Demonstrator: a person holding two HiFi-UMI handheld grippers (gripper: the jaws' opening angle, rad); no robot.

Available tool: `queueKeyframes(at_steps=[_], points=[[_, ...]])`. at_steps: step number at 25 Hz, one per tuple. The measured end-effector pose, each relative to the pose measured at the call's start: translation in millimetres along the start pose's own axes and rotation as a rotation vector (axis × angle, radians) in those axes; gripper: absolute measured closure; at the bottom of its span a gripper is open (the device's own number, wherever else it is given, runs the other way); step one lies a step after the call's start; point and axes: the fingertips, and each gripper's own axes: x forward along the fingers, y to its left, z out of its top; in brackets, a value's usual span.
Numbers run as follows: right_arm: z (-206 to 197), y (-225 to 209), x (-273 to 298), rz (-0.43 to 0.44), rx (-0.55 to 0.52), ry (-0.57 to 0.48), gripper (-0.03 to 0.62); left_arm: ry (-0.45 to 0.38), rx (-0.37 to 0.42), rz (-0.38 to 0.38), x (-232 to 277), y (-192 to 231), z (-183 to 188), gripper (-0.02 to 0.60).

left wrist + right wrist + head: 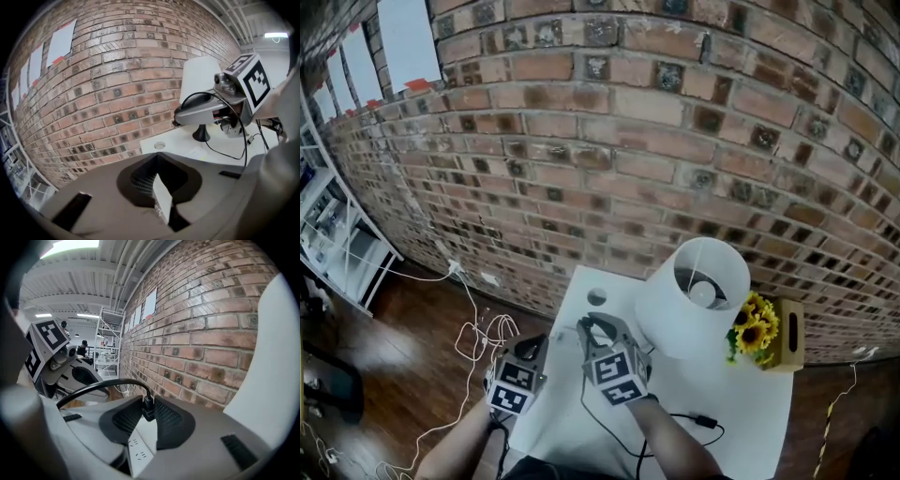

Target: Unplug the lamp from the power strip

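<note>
Right hand-held gripper [147, 414] clamps the small stiff black plug [147, 405], lower centre, at the white plastic power strip [137, 448] pinched by left hand-held gripper [158, 188]; probably light, hold body, not floppy cord [103, 386].

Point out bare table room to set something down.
Bare: the table at its near right, between the black cord and the sunflower box. Crowded: the far left, where the left gripper and right gripper meet beside the lamp.

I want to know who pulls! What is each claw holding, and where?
Right gripper pinches the black plug by its body; left gripper clamps the white power strip by its sides.
</note>
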Motion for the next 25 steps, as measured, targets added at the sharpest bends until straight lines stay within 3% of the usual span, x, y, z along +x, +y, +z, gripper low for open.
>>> queueKeyframes(at_steps=[6, 12, 16, 25], points=[[7.3, -6.9, 3.6, -0.025, -0.027, 0.009, 0.511, -0.023, 0.019, -0.025, 9.6, 7.2, 7.2, 0.566], [0.0, -18.2, 14.8, -0.093, -0.036, 0.087, 0.511, -0.037, -0.01, -0.162, 28.9, 9.8, 0.7, 0.566], [-4.6, -23.6, 30.6, -0.149, -0.004, 0.146, 0.511, -0.051, 0.035, -0.251, 37.9, 26.0, 0.1, 0.566], [-16.9, -46.5, 74.1, -0.228, 0.085, 0.226, 0.51, -0.069, 0.041, -0.344, 59.9, 57.2, 0.6, 0.566]])
